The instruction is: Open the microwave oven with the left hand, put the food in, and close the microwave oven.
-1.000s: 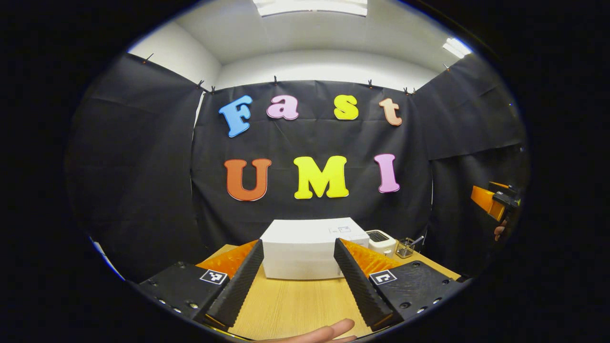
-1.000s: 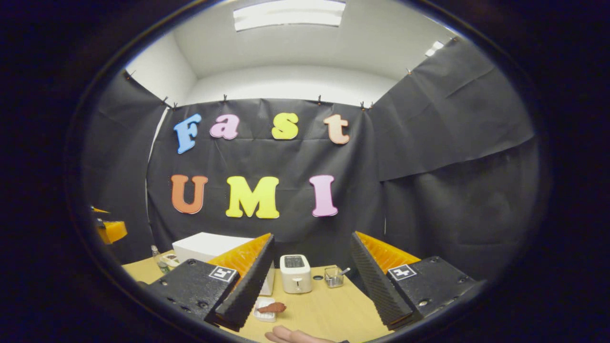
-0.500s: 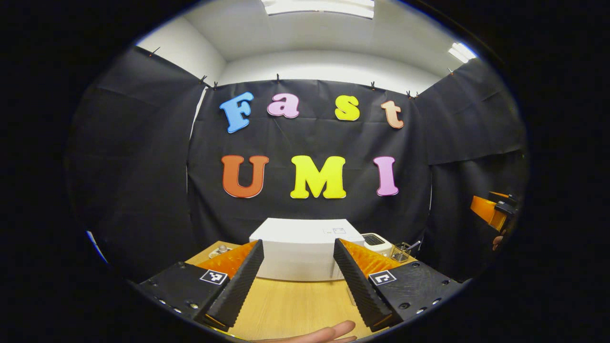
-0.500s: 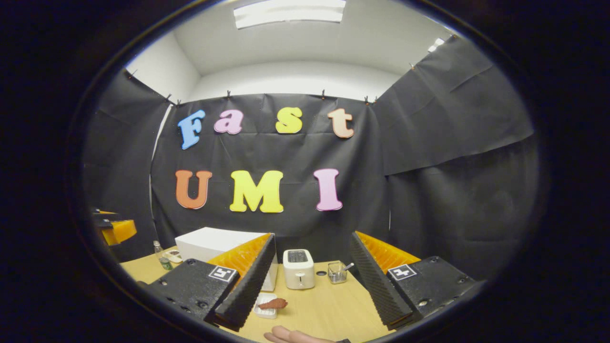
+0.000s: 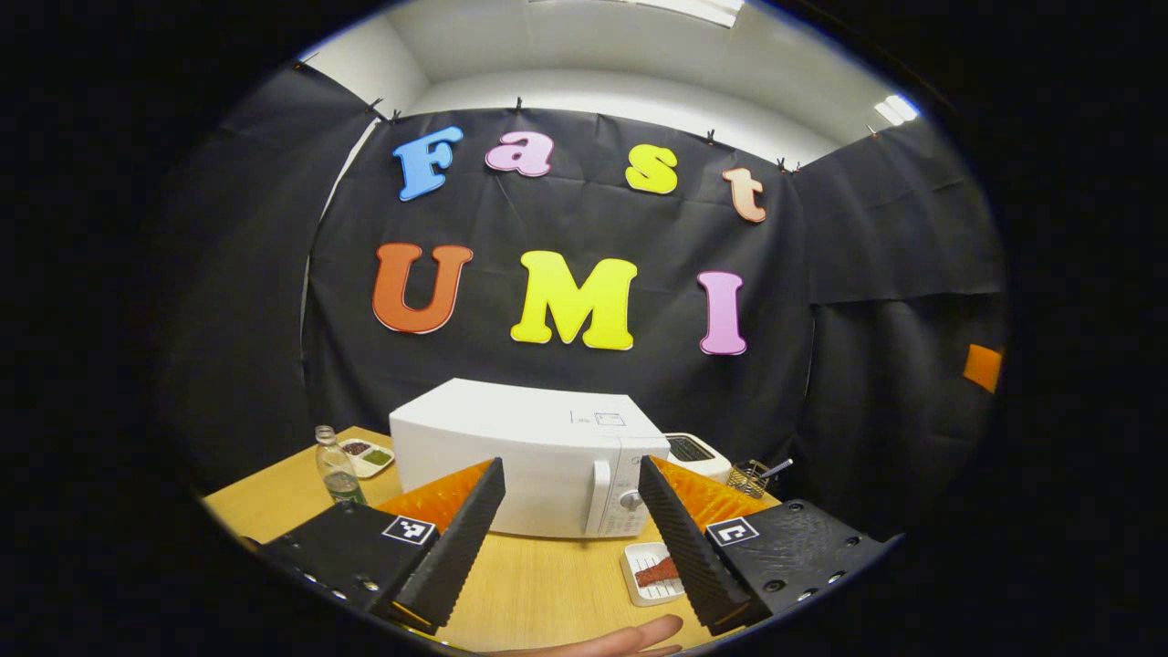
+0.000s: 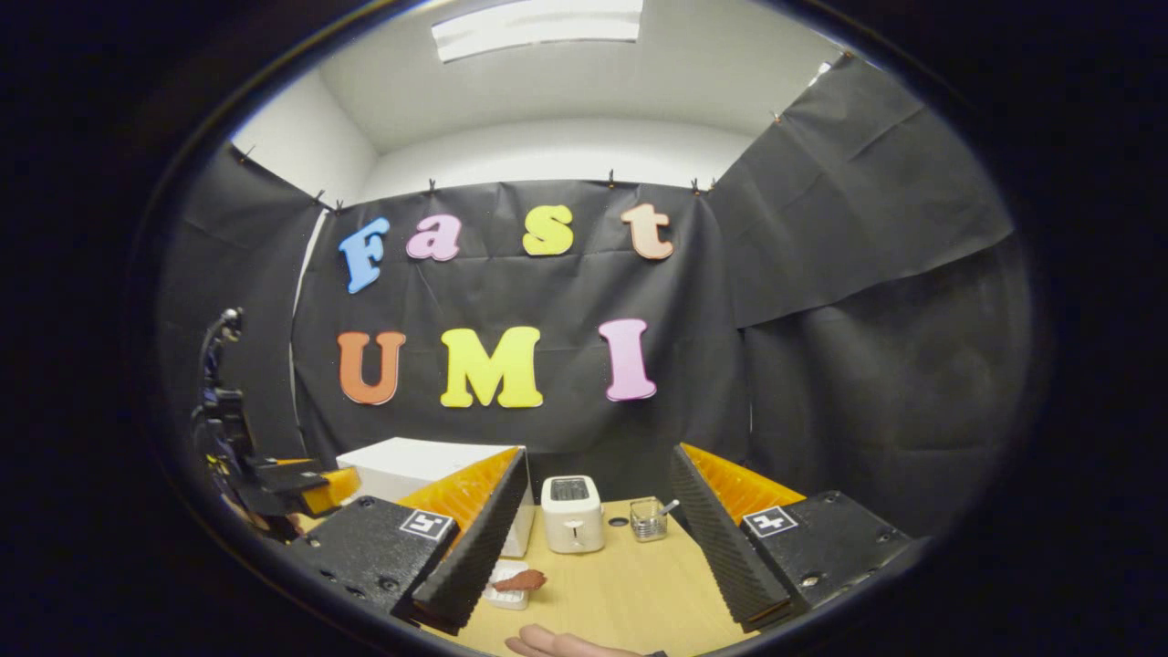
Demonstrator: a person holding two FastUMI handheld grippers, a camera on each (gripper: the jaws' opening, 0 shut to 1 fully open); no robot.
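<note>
A white microwave oven (image 5: 520,456) stands on the wooden table (image 5: 538,584) with its door shut; its handle (image 5: 601,497) and knobs are at its right end. In the left gripper view my left gripper (image 5: 570,538) is open in front of it, a short way off. A small white tray (image 5: 646,575) with reddish-brown food (image 5: 657,572) lies right of the microwave's front. In the right gripper view my right gripper (image 6: 593,538) is open above the table, with the microwave oven (image 6: 411,465) and food (image 6: 520,580) at its left and the left gripper (image 6: 274,479) farther left.
A white toaster (image 6: 572,514) and a small wire basket (image 6: 647,520) stand behind at the right. A clear bottle (image 5: 336,467) and a dish of sauces (image 5: 365,453) sit left of the microwave. A person's fingers (image 5: 620,636) lie at the table's near edge.
The left gripper has moved forward and tilted down, bringing the microwave's front, the food tray and the bottle into its view. The right gripper has barely moved.
</note>
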